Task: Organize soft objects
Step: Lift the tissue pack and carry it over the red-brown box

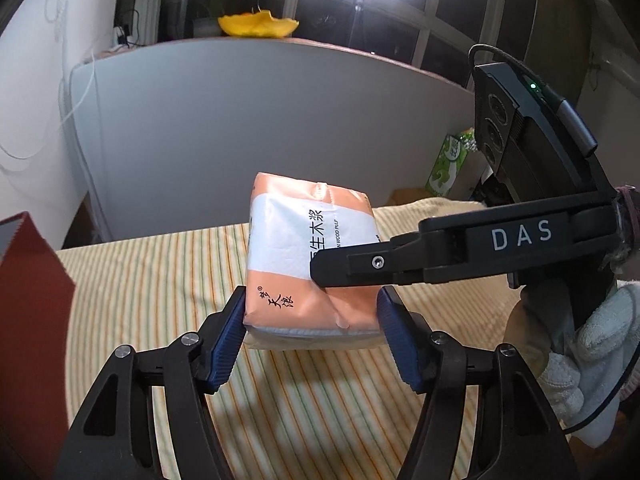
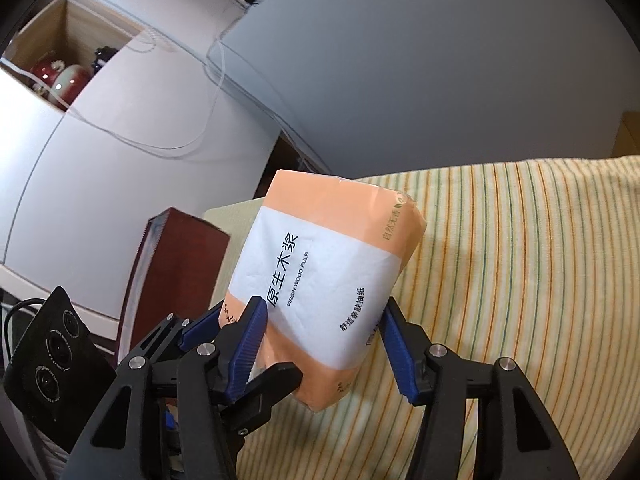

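Note:
An orange and white soft tissue pack (image 1: 296, 256) is held above a striped cloth (image 1: 168, 300). My left gripper (image 1: 312, 320) is shut on the pack's near end, blue pads against both sides. My right gripper (image 2: 324, 332) is shut on the same pack (image 2: 320, 276) from the right; its black finger (image 1: 360, 268) lies across the pack's top in the left wrist view. In the right wrist view, the left gripper's fingers (image 2: 200, 332) show low on the pack's left side.
A dark red box (image 1: 28, 308) stands at the cloth's left edge, also in the right wrist view (image 2: 168, 264). A green tissue pack (image 1: 450, 164) stands at the back right. A grey panel (image 1: 260, 128) rises behind the cloth. A gloved hand (image 1: 592, 360) holds the right gripper.

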